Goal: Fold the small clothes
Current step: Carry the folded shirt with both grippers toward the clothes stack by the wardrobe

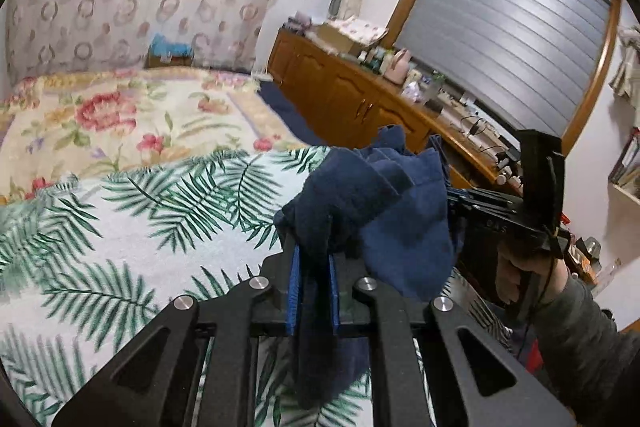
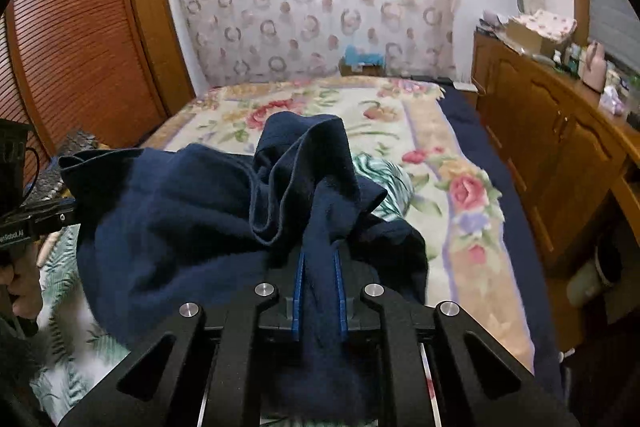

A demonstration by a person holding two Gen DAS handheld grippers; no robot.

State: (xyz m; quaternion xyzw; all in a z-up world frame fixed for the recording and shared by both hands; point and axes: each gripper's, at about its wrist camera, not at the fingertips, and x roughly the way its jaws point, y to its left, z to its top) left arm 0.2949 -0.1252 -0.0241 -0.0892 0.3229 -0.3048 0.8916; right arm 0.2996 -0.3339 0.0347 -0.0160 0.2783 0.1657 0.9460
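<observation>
One navy garment (image 2: 192,227), bunched, lifted above the bed (image 2: 452,155) with its palm-leaf sheet (image 1: 120,227) and flowered blanket (image 1: 100,115). Left tongs (image 1: 314,263) pinched on one fold, right tongs (image 2: 320,267) clamped on another. Partial lettering on the left tool, possibly "Robot AI".

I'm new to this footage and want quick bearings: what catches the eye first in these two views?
The dark navy fleece garment dominates, bunched and held up between both tools: the left gripper and the right gripper each pinch a fold of it between blue-padded fingers. Below it lies a white palm-leaf print cloth, and beyond that a cream blanket with red roses.
</observation>
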